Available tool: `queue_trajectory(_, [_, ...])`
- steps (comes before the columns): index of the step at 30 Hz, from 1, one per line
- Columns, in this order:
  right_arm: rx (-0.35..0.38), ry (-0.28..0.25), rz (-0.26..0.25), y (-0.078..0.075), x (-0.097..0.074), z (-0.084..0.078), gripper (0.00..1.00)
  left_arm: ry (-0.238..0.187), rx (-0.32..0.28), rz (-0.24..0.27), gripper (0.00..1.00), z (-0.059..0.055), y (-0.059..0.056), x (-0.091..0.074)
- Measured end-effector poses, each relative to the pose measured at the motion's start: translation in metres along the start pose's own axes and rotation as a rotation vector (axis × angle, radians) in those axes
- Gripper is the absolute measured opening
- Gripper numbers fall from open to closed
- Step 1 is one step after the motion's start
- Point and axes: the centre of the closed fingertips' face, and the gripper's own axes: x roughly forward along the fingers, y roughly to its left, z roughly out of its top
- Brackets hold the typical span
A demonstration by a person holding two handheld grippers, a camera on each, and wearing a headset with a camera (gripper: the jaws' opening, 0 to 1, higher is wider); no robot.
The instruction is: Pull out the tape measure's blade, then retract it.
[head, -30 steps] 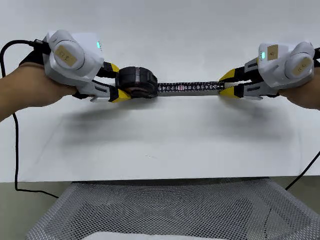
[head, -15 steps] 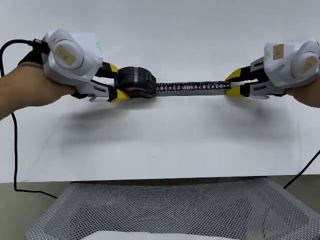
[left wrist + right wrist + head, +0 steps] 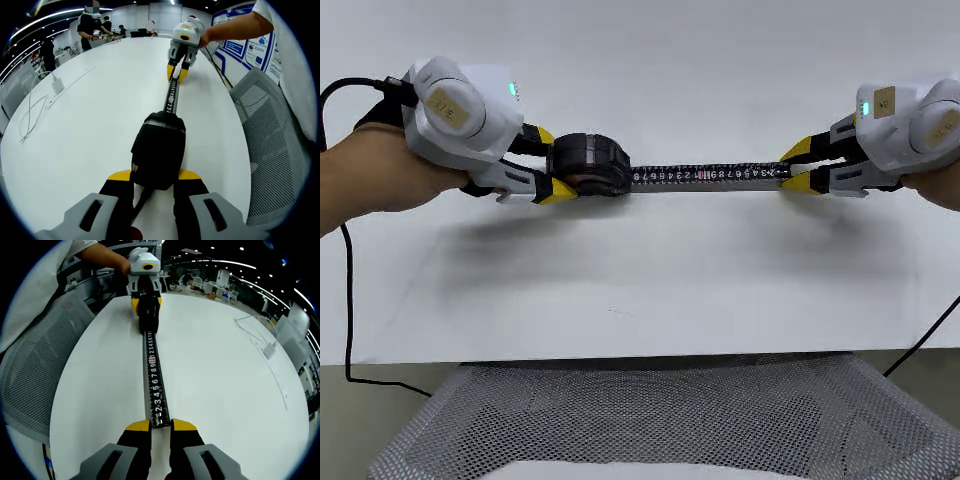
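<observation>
2 grips we held: left gripper [image 3: 555,163] clenched on the case [image 3: 159,150], right gripper [image 3: 798,166] pinching the blade [image 3: 705,174] at its tip; pull-out looked partly done, retraction remained.

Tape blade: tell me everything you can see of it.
Narrow dark blade with pale numerals and one red mark. It is pulled out straight and level from the black case, which the left gripper clamps; its tip is pinched by the right gripper. It spans over the white table.
</observation>
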Motion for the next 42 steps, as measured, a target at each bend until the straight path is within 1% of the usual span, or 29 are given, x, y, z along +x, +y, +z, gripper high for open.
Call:
queue_trajectory(14, [0.001,0.042,0.005,0.001,-0.010,-0.017,0.09,0.004,0.003,-0.005,0.26,0.000,0.000,0.000])
queue_trajectory(42, [0.005,0.106,0.002,-0.002,-0.027,-0.043,0.09,0.011,0.007,-0.009,0.26,0.000,0.000,0.000])
